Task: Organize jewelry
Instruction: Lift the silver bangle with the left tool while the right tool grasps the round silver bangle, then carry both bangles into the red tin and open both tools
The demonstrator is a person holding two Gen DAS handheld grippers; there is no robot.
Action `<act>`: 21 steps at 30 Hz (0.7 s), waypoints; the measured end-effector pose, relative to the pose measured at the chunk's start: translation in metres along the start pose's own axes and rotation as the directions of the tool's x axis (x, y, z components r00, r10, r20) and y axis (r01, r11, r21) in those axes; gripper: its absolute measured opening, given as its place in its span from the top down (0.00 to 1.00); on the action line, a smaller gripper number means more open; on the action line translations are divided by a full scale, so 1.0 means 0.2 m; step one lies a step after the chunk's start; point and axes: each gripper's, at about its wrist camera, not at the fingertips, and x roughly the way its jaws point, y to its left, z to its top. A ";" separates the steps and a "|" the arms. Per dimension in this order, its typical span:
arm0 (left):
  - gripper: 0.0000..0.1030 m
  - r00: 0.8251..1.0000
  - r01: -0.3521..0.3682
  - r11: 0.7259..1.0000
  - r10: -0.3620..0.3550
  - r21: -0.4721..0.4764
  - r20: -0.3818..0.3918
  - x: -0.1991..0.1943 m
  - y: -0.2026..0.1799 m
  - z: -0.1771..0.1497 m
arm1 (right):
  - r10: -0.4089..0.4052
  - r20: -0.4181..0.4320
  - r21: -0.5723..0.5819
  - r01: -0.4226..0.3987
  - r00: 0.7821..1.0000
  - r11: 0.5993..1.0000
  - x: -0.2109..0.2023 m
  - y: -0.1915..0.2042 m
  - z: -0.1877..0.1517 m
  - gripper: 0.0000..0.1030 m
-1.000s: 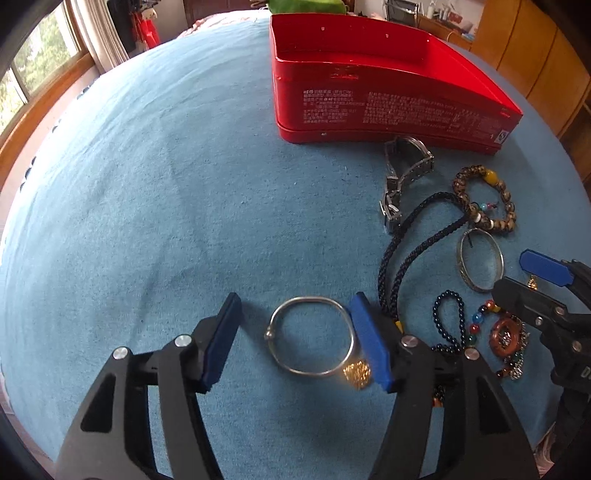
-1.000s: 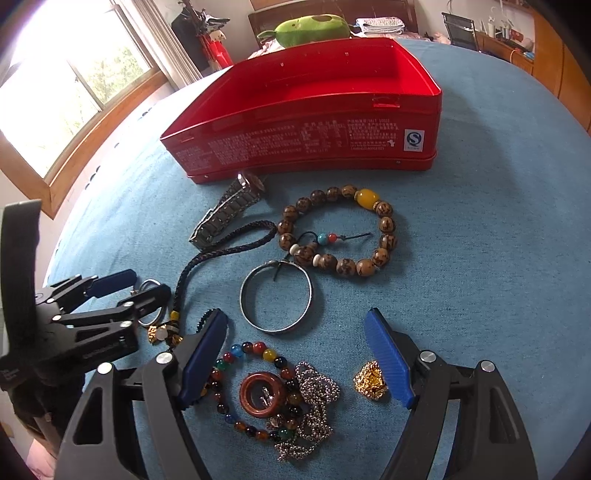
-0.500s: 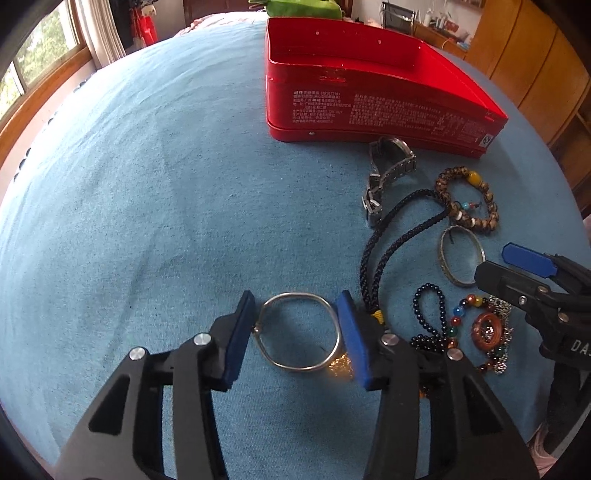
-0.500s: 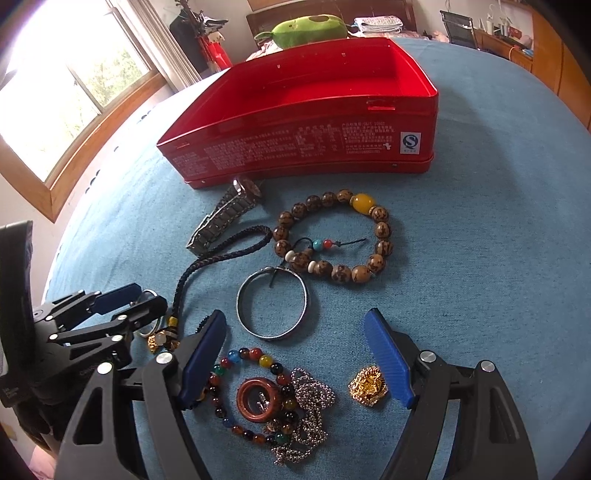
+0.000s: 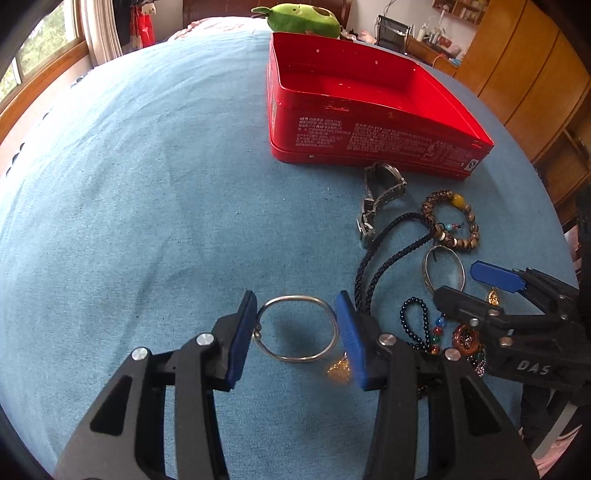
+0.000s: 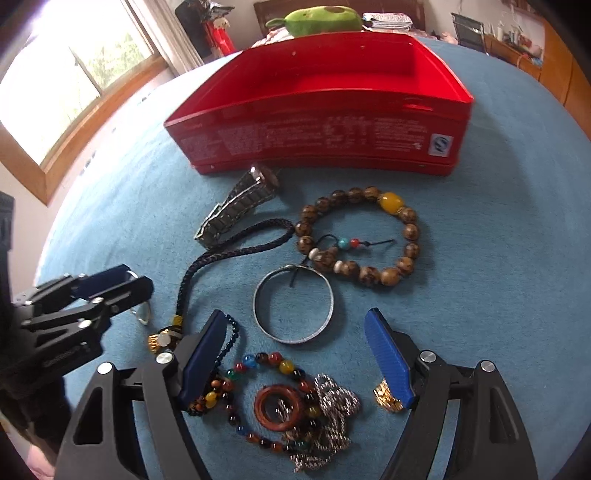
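My left gripper (image 5: pixel 295 332) is shut on a thin silver bangle (image 5: pixel 297 328), its blue pads touching both sides, and holds it above the blue cloth; a shadow lies under it. My right gripper (image 6: pixel 295 350) is open over a pile of jewelry: a flat silver bangle (image 6: pixel 293 305), a coloured bead string (image 6: pixel 273 369), a brown ring pendant (image 6: pixel 279 408) and a silver chain (image 6: pixel 332 413). A gold charm (image 6: pixel 386 396) sits by its right finger. The open red tin (image 5: pixel 365 122) stands at the far side, with nothing showing inside.
A metal watch (image 6: pixel 240 206), a brown bead bracelet (image 6: pixel 364 236) and a black braided cord (image 6: pixel 229 254) lie before the tin. A green plush toy (image 5: pixel 299 18) sits behind it. Wooden cabinets (image 5: pixel 524 66) stand right, a window (image 6: pixel 74 85) left.
My left gripper has closed on the thin silver bangle and lifted it off the cloth. My right gripper has moved a little forward over the pile and stayed open.
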 end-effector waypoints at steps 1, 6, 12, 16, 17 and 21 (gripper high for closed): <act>0.58 1.000 0.001 1.000 -0.001 0.001 0.001 0.03 0.01 0.00 | -0.018 0.002 -0.012 0.018 1.000 1.000 0.01 0.02 0.01 0.24; 0.58 1.000 0.003 1.000 -0.003 0.000 0.002 0.03 0.06 -0.03 | -0.107 0.029 -0.059 0.108 0.994 0.992 0.04 0.08 0.04 0.46; 0.58 1.000 0.000 1.000 0.000 0.003 0.020 -0.01 0.07 -0.04 | -0.033 0.043 -0.020 0.034 0.999 0.999 0.01 0.04 0.04 0.52; 0.58 0.999 -0.002 1.000 0.002 0.001 0.035 -0.05 0.07 -0.05 | 0.005 0.073 -0.002 -0.005 0.997 1.000 -0.07 -0.01 0.03 0.52; 0.58 0.999 -0.003 1.000 0.003 0.000 0.039 -0.06 0.07 -0.05 | 0.011 0.080 -0.003 -0.010 0.997 1.000 -0.09 -0.02 0.02 0.52; 0.58 0.998 -0.004 1.000 0.004 0.004 0.055 -0.10 0.05 -0.03 | 0.053 0.092 -0.006 -0.052 0.994 0.999 -0.15 -0.03 0.01 0.52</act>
